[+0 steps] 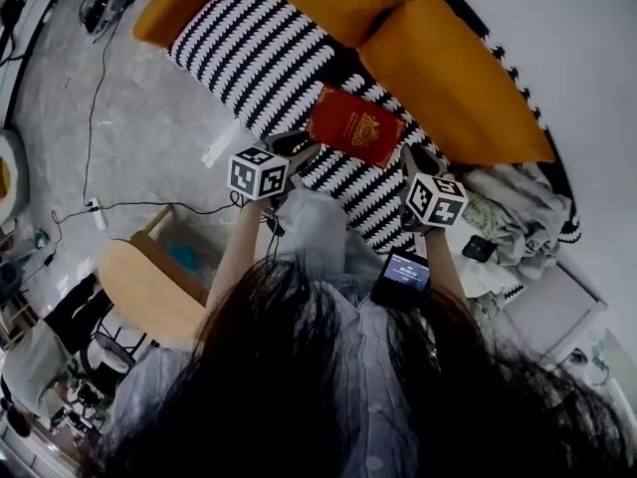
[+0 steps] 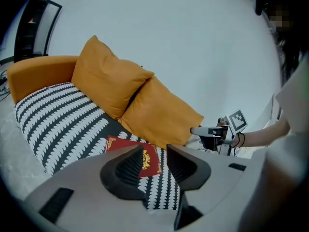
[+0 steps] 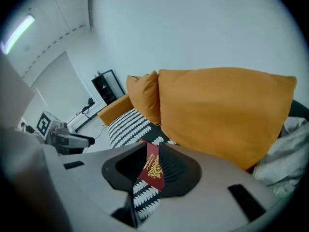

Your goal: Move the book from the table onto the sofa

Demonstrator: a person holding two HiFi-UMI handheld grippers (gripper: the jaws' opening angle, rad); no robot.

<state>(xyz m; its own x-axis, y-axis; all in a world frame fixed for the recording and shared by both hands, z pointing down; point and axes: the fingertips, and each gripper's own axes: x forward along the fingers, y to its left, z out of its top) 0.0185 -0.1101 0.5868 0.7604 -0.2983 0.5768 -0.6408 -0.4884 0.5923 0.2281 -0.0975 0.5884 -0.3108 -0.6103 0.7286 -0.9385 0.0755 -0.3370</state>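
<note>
Head view looks steeply down past dark hair onto a sofa [image 1: 244,43] with a black-and-white patterned seat, an orange armrest [image 1: 184,3] and two orange cushions [image 1: 453,78] leaning at its back. The red book [image 1: 355,125], gold emblem on its cover, lies flat on the seat, cover up, just in front of the cushions. The left hand-held gripper [image 1: 299,149] is near the book's left end and the right hand-held gripper [image 1: 412,159] near its right end, each with a marker cube [image 1: 259,173] behind the jaws. In the left gripper view the jaws stand apart with nothing between them, and the book rests on the seat beyond their tips. In the right gripper view the jaws stand close together with a narrow gap; a sliver of the book and the patterned seat shows through that gap, and the pads do not press on anything. A crumpled grey cloth [image 1: 518,212] lies at the right end of the sofa.
</note>
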